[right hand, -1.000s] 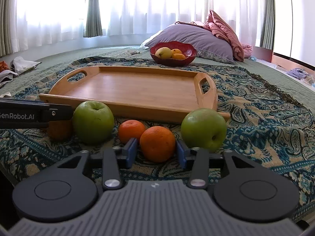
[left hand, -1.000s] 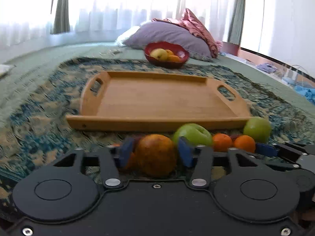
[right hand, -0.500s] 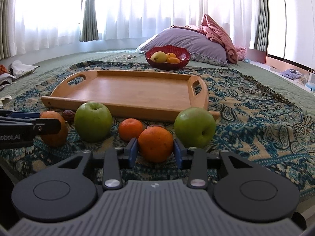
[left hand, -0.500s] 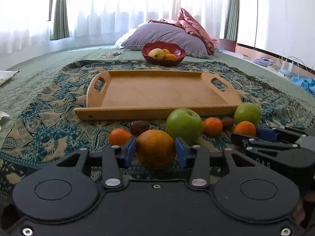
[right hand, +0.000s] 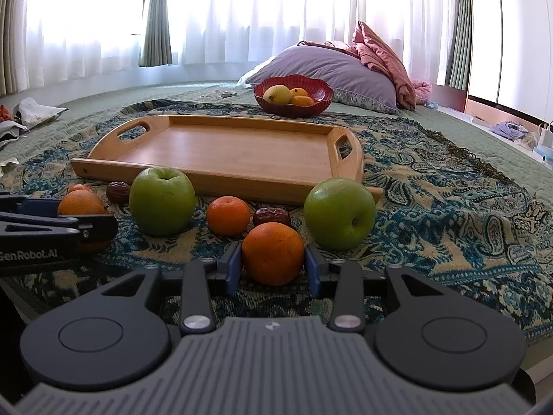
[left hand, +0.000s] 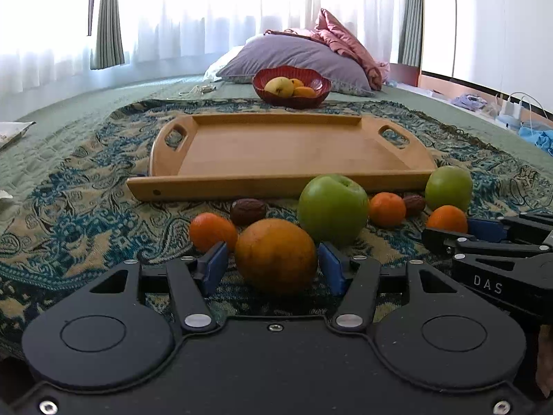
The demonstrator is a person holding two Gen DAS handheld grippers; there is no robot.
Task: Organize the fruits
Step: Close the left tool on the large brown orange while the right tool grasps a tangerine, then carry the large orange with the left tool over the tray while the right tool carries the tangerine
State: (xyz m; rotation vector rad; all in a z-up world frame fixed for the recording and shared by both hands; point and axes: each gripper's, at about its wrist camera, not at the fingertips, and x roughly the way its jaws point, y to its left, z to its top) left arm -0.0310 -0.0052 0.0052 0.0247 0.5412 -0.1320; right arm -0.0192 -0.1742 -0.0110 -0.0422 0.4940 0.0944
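Observation:
A large orange (left hand: 275, 254) rests on the patterned cloth between the pads of my left gripper (left hand: 273, 266). Its jaws are opening, with a gap on each side of the fruit. My right gripper (right hand: 273, 269) has both blue pads against a smaller orange (right hand: 273, 257), though its jaws are easing open a little. Two green apples (right hand: 162, 200) (right hand: 339, 212), a small orange (right hand: 228, 216) and dark dates (right hand: 271, 217) lie loose in front of the wooden tray (right hand: 224, 180), which holds nothing. The left gripper (right hand: 86, 224) reaches in from the left edge of the right wrist view.
A red bowl (left hand: 292, 86) with yellow and orange fruit stands behind the tray, in front of a purple pillow (left hand: 293, 58). Another small orange (left hand: 212, 231) and a date (left hand: 248, 211) lie just left of the left gripper's fingers. Cables and clothes lie far right.
The left jaws have parted from the large orange, which now lies free between them. The left gripper sank a little. The right gripper stayed around its orange.

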